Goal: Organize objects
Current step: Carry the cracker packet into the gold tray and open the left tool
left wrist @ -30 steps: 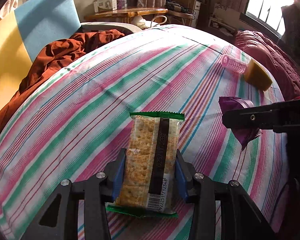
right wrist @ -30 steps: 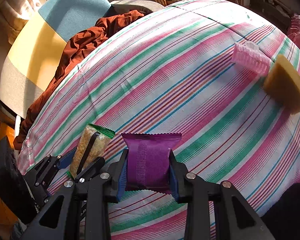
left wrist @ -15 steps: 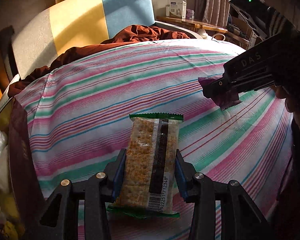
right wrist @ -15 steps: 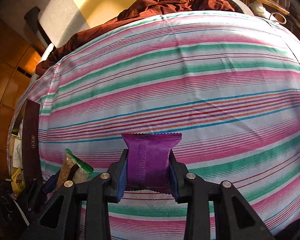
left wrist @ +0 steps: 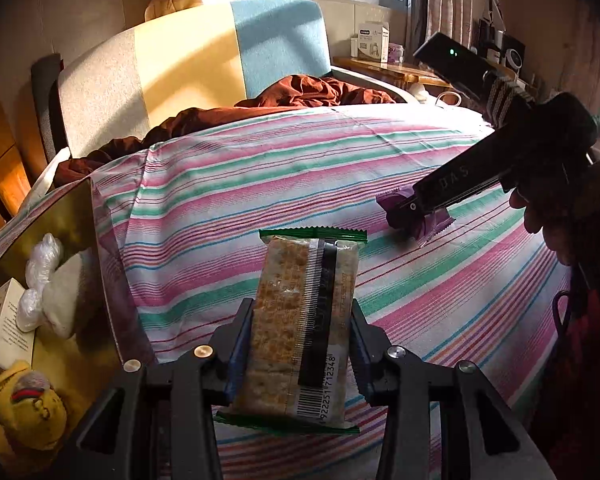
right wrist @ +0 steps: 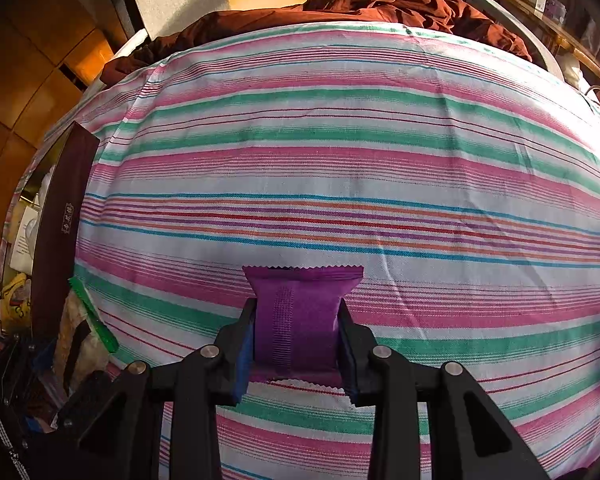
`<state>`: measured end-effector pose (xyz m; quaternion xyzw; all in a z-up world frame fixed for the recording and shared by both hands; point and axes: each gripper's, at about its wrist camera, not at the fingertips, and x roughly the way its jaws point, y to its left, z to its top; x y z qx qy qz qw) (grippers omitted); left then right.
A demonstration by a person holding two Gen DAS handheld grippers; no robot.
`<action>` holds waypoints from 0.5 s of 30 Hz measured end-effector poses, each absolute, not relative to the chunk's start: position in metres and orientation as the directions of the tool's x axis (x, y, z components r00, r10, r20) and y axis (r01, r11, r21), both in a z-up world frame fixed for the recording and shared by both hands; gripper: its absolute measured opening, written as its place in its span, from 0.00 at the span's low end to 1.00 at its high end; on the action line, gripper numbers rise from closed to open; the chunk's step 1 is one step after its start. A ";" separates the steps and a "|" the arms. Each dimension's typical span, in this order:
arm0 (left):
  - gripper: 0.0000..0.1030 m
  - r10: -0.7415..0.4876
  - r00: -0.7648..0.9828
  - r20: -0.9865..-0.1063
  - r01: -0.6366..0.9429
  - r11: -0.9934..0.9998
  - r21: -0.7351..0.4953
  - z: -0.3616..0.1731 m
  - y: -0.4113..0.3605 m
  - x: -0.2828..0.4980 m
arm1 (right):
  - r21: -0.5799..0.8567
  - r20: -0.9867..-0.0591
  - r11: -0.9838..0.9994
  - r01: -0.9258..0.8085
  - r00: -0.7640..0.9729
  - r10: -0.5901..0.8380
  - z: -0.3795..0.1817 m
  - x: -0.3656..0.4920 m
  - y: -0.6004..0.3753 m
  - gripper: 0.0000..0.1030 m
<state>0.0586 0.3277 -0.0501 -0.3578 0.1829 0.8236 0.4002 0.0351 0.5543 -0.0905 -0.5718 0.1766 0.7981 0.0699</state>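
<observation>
The left tongs (left wrist: pixel 302 334) are clamped on the cracker packet (left wrist: pixel 300 320), its long axis running straight out along the fingers, held above the striped bedspread (left wrist: pixel 260 184). The right tongs (right wrist: pixel 298 340) grip the purple sachet (right wrist: pixel 300 316) the same way. The open box (left wrist: pixel 44 280) (already holding a yellow pouch (left wrist: pixel 24 404) and other bits) lies just left of the left tongs, well left of the right; the left hand is clearly nearer, so probably it drops first.
</observation>
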 end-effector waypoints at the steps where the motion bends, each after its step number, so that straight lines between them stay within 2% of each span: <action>1: 0.42 0.536 -0.430 -0.726 -0.787 -0.616 0.011 -0.045 0.325 0.057 | 0.199 -0.938 -0.929 -0.312 -0.336 -0.088 -0.090 0.037 0.555 0.34; 9: 0.42 0.530 -0.498 -0.686 -0.717 -0.697 -0.018 -0.013 0.278 0.035 | 0.165 -0.943 -0.939 -0.303 -0.328 -0.060 -0.092 0.032 0.549 0.34; 15: 0.43 0.463 -0.556 -0.690 -0.558 -0.824 -0.103 -0.006 0.218 -0.017 | 0.129 -0.947 -0.947 -0.293 -0.320 -0.030 -0.093 0.030 0.546 0.34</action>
